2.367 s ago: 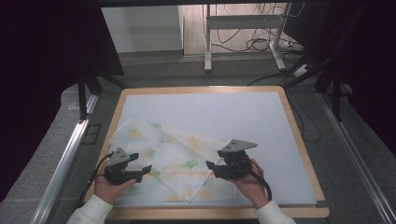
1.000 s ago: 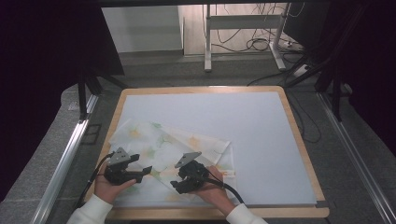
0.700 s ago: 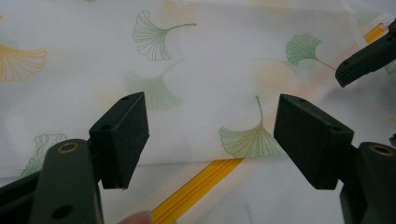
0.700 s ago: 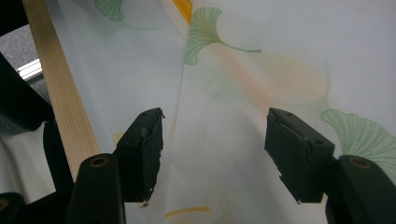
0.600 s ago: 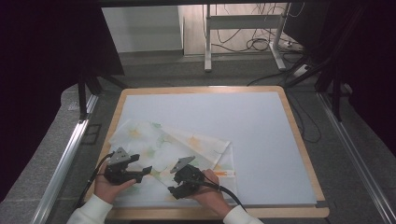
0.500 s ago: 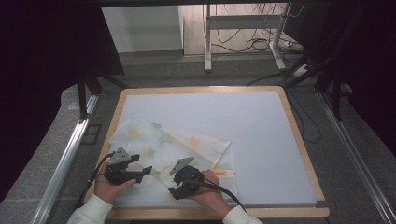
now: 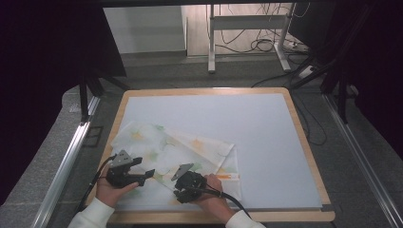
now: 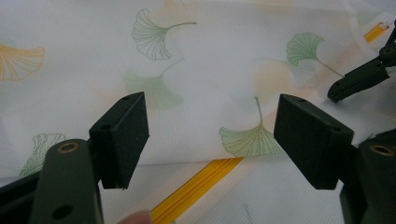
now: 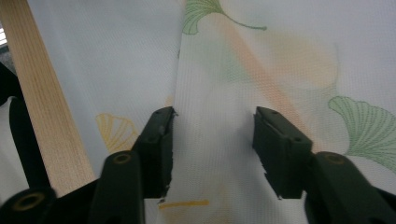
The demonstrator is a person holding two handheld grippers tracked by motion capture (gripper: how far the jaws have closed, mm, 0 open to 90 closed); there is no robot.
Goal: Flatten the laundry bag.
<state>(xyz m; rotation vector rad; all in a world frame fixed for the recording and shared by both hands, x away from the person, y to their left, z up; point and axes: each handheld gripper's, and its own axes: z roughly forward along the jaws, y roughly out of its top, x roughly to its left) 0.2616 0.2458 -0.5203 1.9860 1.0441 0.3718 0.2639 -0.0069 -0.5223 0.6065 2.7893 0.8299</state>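
A white cloth (image 7: pixel 176 147) printed with green and orange ginkgo leaves lies folded on the white mat (image 7: pixel 266 137). An orange strip (image 8: pixel 201 186) runs along its near layer. My left gripper (image 7: pixel 148 175) rests at the cloth's left front and points right; its jaws stand open over the fabric (image 8: pixel 212 135). My right gripper (image 7: pixel 176 189) is low on the cloth's front part, pointing left. Its jaws (image 9: pixel 212 140) have just been closing, with a raised fold of cloth between them, the left pad at the fold's edge. A gap still shows beside the pads.
The mat sits in a wooden-framed board (image 7: pixel 209 217) whose near rail (image 9: pixel 42 116) runs just beside my right gripper. Metal rails (image 7: pixel 62 171) flank the board. Table legs and cables (image 7: pixel 256 42) stand on the floor beyond. A fingertip (image 8: pixel 135 217) shows under the left jaws.
The right hand has carried the cloth's right side over to the left and come down near the front edge. Its jaws look narrower than before. The left gripper has stayed put.
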